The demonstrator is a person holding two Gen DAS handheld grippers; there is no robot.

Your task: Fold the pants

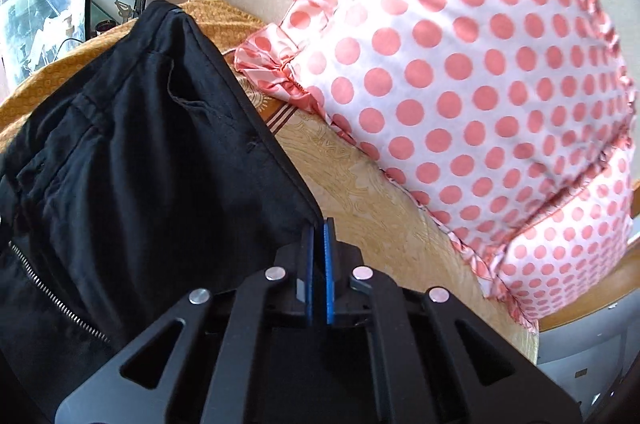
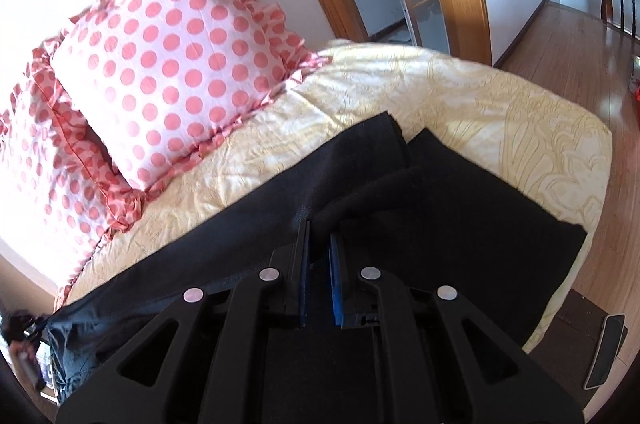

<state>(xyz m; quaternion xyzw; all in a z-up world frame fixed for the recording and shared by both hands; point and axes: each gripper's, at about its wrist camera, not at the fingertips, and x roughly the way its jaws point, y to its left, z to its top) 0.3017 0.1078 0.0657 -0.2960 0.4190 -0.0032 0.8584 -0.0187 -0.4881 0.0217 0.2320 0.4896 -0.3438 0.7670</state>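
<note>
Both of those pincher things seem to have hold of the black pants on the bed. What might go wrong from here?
The left gripper pinches only the very edge of the pants, so the cloth may slip out when lifted. The right gripper has a bunched ridge, which might crease the fold. The dotted pillow lies close and could get nudged.

No text or labels readable — none anywhere.

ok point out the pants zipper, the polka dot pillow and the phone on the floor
zipper (image 1: 60,304), left wrist view, on the metal teeth
polka dot pillow (image 2: 176,63), right wrist view, middle of its dotted face
phone (image 2: 606,350), right wrist view, on its dark screen
</note>
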